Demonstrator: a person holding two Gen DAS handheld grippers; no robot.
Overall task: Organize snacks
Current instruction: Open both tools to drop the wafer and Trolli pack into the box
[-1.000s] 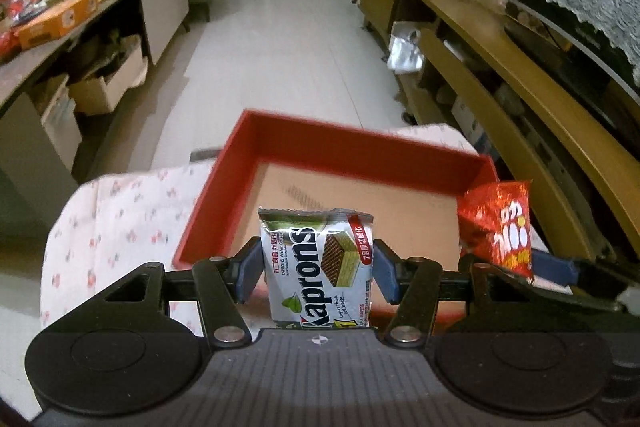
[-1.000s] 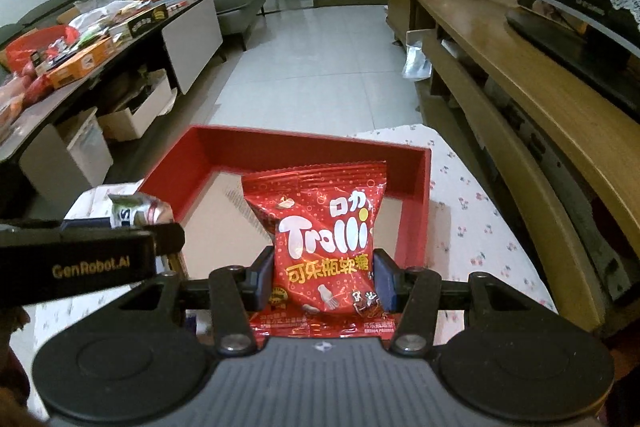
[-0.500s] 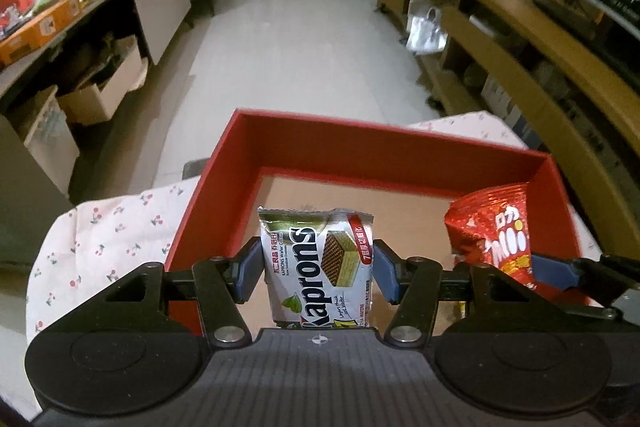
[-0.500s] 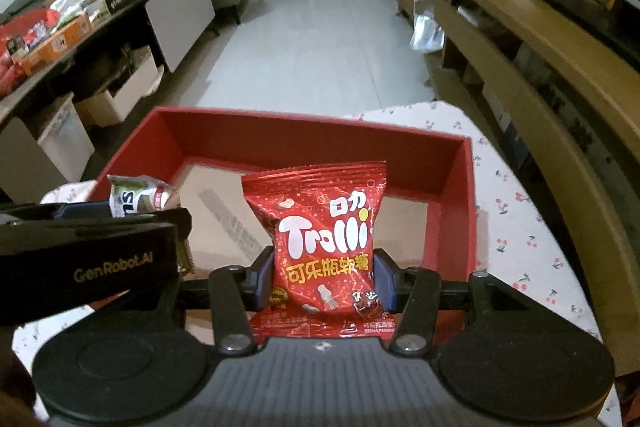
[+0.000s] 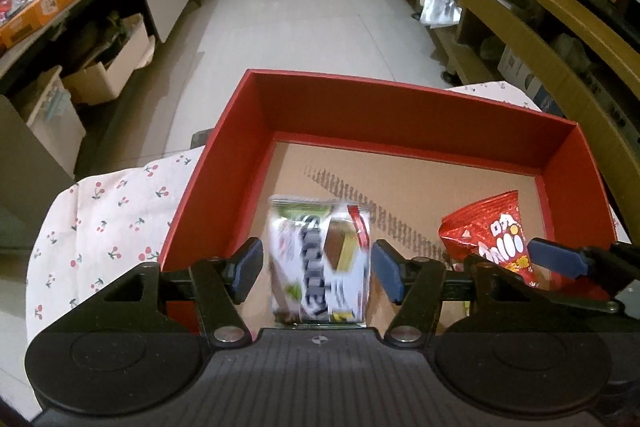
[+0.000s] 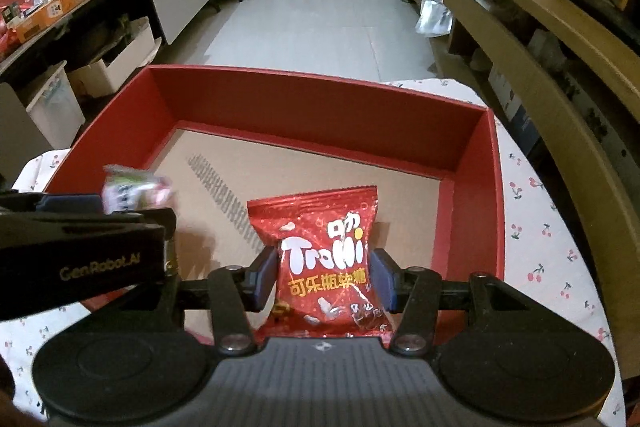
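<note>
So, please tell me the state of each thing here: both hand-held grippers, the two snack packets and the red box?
Left hand-held gripper: jaws have just been opening, pads clear of the packet.
Wafer packet: released, blurred, between the open jaws over the box.
Right hand-held gripper: shut on the candy packet.
Candy packet: held upright.
Red box: open, floor bare.

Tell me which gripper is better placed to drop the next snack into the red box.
Right. The right gripper is shut on the red Trolli bag over the red box. The left gripper has just been opening; its blurred wafer pack sits loose between the pads.
</note>
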